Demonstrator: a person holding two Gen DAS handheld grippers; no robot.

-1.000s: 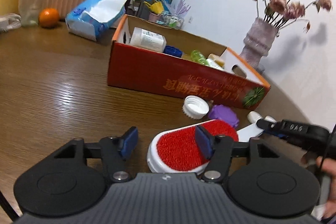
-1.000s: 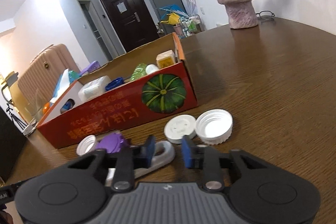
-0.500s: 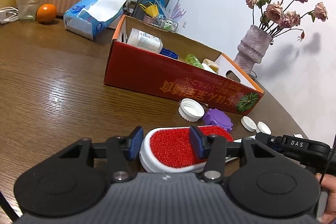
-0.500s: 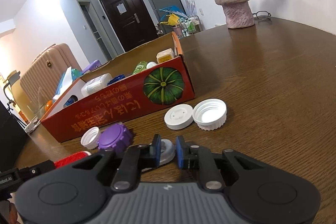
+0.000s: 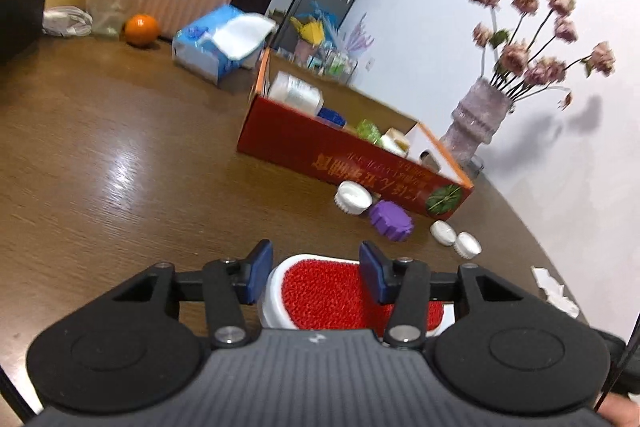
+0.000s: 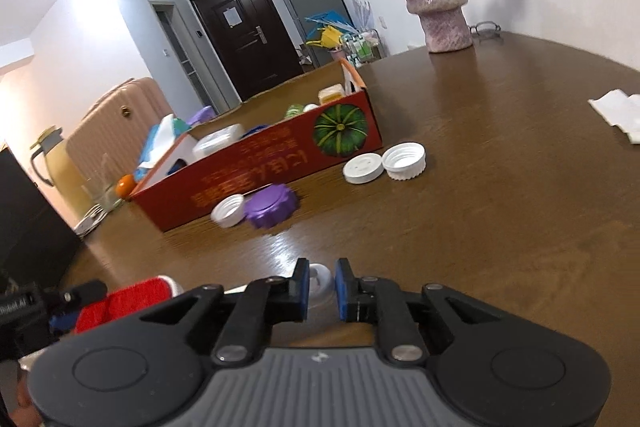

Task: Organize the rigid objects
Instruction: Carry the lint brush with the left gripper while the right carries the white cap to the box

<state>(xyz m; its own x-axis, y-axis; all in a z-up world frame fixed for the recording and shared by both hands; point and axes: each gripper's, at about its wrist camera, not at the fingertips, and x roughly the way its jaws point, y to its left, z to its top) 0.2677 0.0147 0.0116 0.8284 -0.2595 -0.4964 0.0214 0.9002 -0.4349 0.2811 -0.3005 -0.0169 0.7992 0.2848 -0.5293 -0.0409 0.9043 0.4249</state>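
You are holding one object between both grippers: a lint brush (image 5: 332, 291) with a white plastic body and a red bristly pad; it sits low in both wrist views, above the brown wooden table (image 5: 120, 167) and well short of the red cardboard box (image 5: 340, 163) where sorted items already lie.

Your left gripper (image 5: 316, 273) is clamped across the wide brush head, its blue pads pressing the white rim on each side; your right gripper (image 6: 320, 287) is pinched tight on the narrow white handle end (image 6: 320, 277), seen between its blue pads.

The brush looks light and stiff, so it should not sag between the two holds; the smooth plastic is likely slippery, while the red pad probably gives a little and offers more friction; the rim is the safer place to squeeze, since the handle is thin and could twist out.

Loose on the table beside the box wall are a white screw cap (image 6: 229, 210), a purple ridged lid (image 6: 272, 206), a flat white lid (image 6: 363, 167) and an open white cap (image 6: 404, 159); these look small, hard and light, best taken across their ridged edges.

A vase of dried flowers (image 5: 476, 123) stands beyond the box; keep clear of it, since it looks fragile.
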